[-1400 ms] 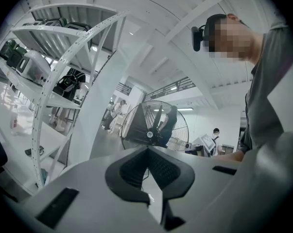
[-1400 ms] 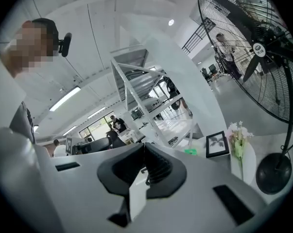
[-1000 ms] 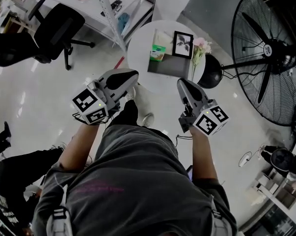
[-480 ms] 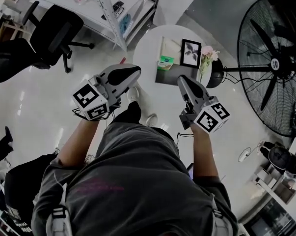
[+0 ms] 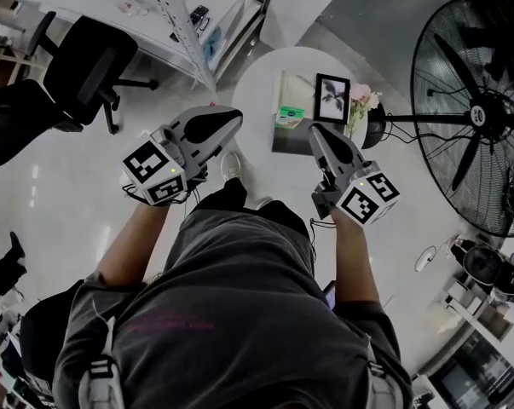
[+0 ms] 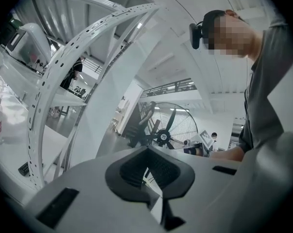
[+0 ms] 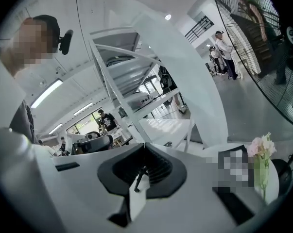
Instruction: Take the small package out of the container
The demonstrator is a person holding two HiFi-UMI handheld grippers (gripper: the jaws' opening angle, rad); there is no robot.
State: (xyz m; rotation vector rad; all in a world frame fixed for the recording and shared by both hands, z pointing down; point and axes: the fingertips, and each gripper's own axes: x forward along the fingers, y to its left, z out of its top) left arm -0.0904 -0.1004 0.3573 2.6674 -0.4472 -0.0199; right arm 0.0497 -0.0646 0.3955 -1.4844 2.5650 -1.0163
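Opening the clenched, empty right gripper (image 5: pixel 314 130) early would help it straddle the small package (image 5: pixel 289 115) ahead, left gripper (image 5: pixel 236 116) likewise clenched.

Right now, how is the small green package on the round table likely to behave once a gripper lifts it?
The small green package looks compact, so probably light; whether its wrapper is stiff or soft is too small to tell. It seems to stand upright in the grey container, so a sideways nudge may tip it.
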